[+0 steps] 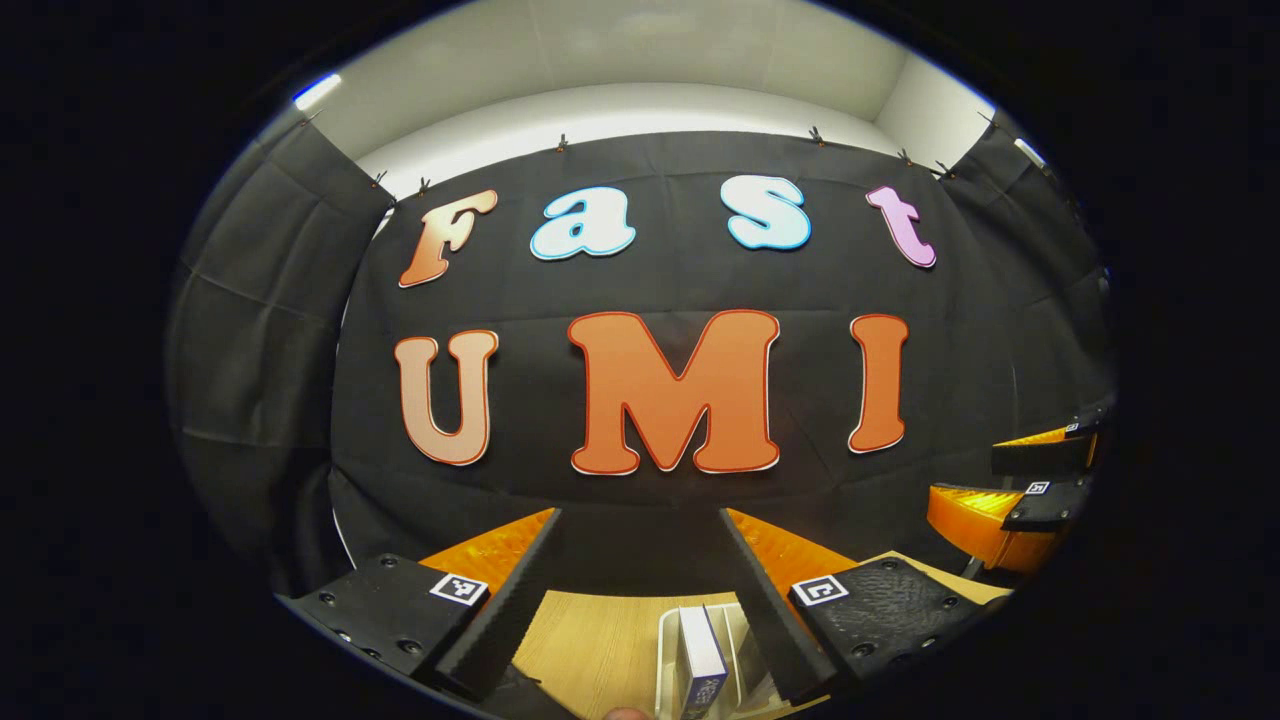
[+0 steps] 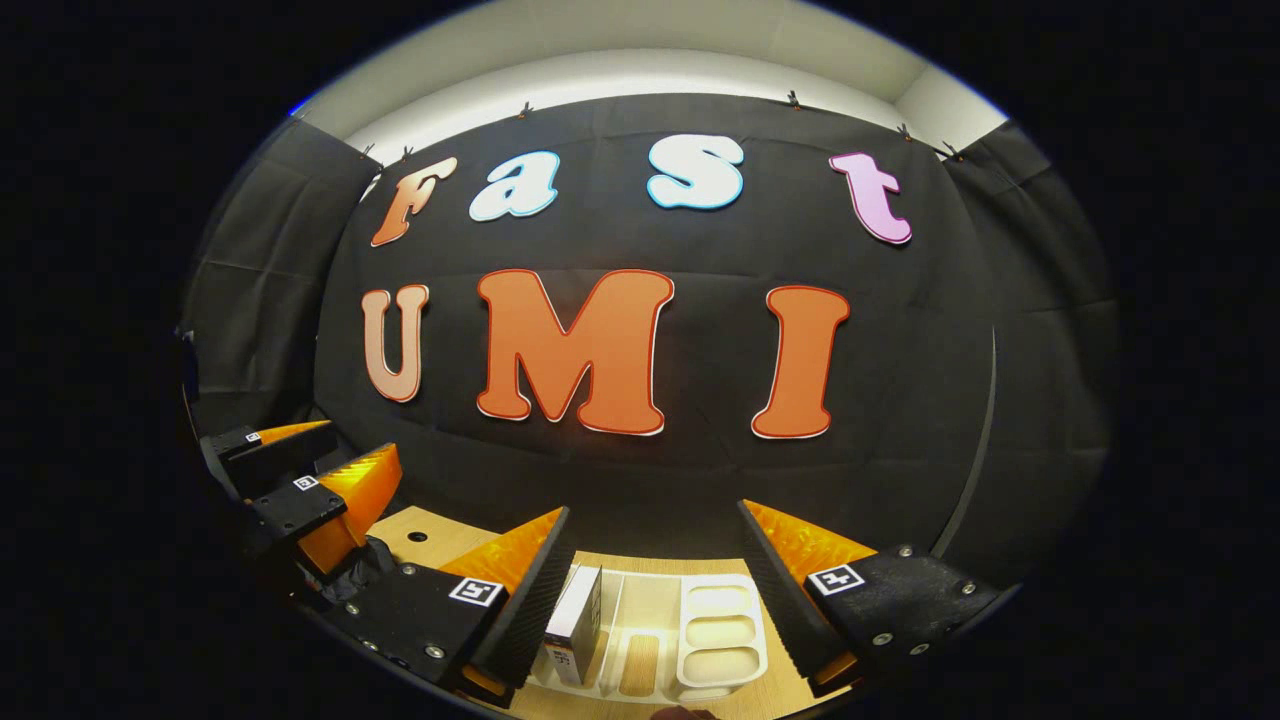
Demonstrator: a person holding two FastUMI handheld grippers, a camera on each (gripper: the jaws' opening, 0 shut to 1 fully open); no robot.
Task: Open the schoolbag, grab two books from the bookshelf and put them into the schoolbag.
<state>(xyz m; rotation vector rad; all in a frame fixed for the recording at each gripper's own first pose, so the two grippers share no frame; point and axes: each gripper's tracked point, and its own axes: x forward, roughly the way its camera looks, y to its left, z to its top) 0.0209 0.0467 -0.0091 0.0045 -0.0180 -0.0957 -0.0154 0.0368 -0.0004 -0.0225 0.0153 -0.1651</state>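
Bookshelf (image 2: 655, 640), one upright book (image 2: 575, 625), wooden table (image 1: 600, 640)

Sharp, evenly lit — edges fisheye-bent.

Black cloth wall (image 1: 660, 290) hangs across the back of the booth, pinned along its top edge with little clips (image 1: 562, 143). Above it there's a plain white wall (image 1: 640, 105) lit pretty bright, and below the cloth a light wooden tabletop (image 1: 600, 640).
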